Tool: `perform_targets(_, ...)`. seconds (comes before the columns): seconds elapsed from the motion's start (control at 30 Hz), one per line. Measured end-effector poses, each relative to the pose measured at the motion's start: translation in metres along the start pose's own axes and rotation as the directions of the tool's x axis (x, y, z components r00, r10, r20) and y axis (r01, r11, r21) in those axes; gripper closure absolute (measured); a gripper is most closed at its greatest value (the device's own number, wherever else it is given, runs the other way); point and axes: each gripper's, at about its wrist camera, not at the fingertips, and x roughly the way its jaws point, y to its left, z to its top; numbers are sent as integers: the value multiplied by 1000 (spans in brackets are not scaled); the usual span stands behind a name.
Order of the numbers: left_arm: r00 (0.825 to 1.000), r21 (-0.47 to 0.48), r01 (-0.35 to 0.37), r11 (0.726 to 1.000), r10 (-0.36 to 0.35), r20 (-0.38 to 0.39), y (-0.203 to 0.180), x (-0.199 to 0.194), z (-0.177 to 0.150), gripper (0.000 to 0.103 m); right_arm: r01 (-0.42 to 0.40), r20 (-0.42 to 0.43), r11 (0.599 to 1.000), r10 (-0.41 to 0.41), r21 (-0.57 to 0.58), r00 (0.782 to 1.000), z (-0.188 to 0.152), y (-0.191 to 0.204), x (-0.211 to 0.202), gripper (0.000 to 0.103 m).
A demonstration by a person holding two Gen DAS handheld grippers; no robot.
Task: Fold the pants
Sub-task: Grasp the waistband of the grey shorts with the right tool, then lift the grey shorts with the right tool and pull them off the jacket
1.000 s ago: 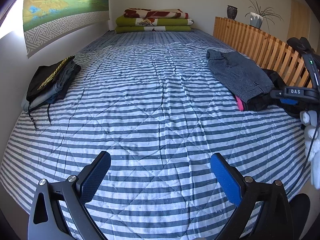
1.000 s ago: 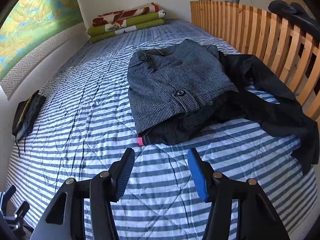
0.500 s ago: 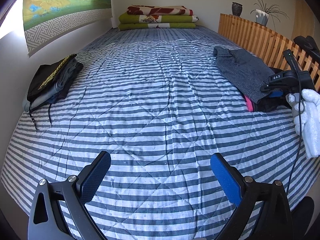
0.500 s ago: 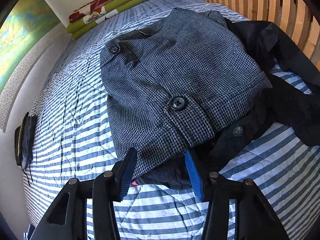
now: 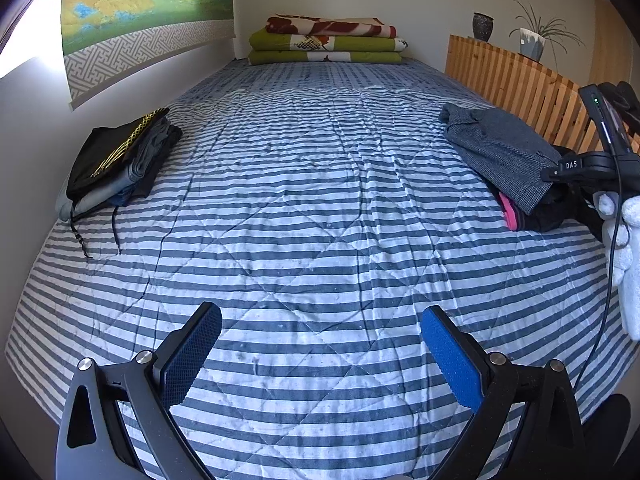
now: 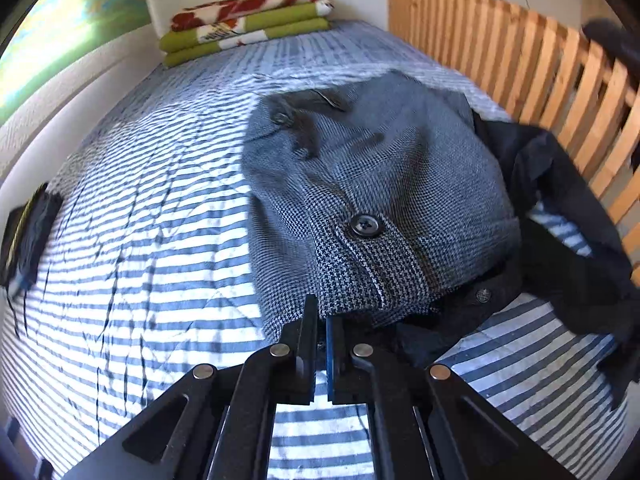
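Your right gripper (image 6: pixel 322 320) has just closed, pinching the grey houndstooth woven pants (image 6: pixel 372 184) near the striped bed's (image 5: pixel 304 208) right edge; your left gripper (image 5: pixel 320 344) gapes wide, empty.

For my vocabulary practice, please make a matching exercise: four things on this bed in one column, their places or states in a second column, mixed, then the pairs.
1. houndstooth pants
2. folded blankets
3. stack of folded clothes
4. left gripper

A. open over bare quilt
B. by the wall hanging
C. far end of bed
D. pinched at the near edge

Pairs: 1-D, 2-C, 3-B, 4-A
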Motion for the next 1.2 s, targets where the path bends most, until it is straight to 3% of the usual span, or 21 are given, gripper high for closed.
perform_targets(0.3, 999, -40, -39, 998, 41, 27, 37, -28, -9, 2, -100, 31, 982, 106, -162, 994, -53, 77, -54, 100)
perform_targets(0.43, 997, -80, -65, 995, 68, 38, 66, -44, -16, 2, -163, 33, 955, 176, -249, 984, -78, 119, -79, 100)
perform_targets(0.5, 995, -105, -82, 991, 87, 43, 81, -52, -21, 2, -186, 33, 933, 206, -307, 978, -92, 143, -93, 100)
perform_targets(0.57, 993, -133, -98, 986, 105, 46, 97, -59, -26, 2, -326, -26, 879, 339, -348, 941, -106, 166, -108, 103)
perform_targets(0.6, 992, -148, -109, 983, 117, 47, 106, -63, -29, 2, -357, -39, 854, 371, -379, 928, -114, 182, -119, 103)
perform_targets(0.7, 989, -195, -130, 972, 141, 41, 133, -72, -38, 2, -312, 2, 795, 366, -521, 930, -140, 231, -150, 103)
perform_targets(0.77, 987, -206, -145, 968, 156, 40, 145, -78, -44, 2, -330, -37, 776, 369, -537, 929, -146, 247, -150, 103)
perform_targets(0.87, 984, -202, -161, 966, 172, 38, 157, -83, -53, 2, -314, -65, 817, 324, -484, 944, -138, 244, -127, 102)
perform_targets(0.93, 985, -208, -161, 965, 170, 26, 163, -79, -56, 2, -288, -89, 848, 278, -446, 956, -124, 234, -104, 92)
perform_targets(1.0, 987, -213, -151, 965, 159, 17, 167, -71, -57, 2, -199, -55, 889, 193, -413, 980, -105, 219, -83, 69)
perform_targets(1.1, 991, -197, -129, 972, 133, 9, 161, -53, -51, 2, -107, -54, 933, 94, -344, 994, -62, 194, -45, 67)
perform_targets(1.2, 996, -178, -88, 980, 89, -1, 146, -28, -39, 2, -58, -90, 963, 36, -263, 995, -15, 171, -7, 64)
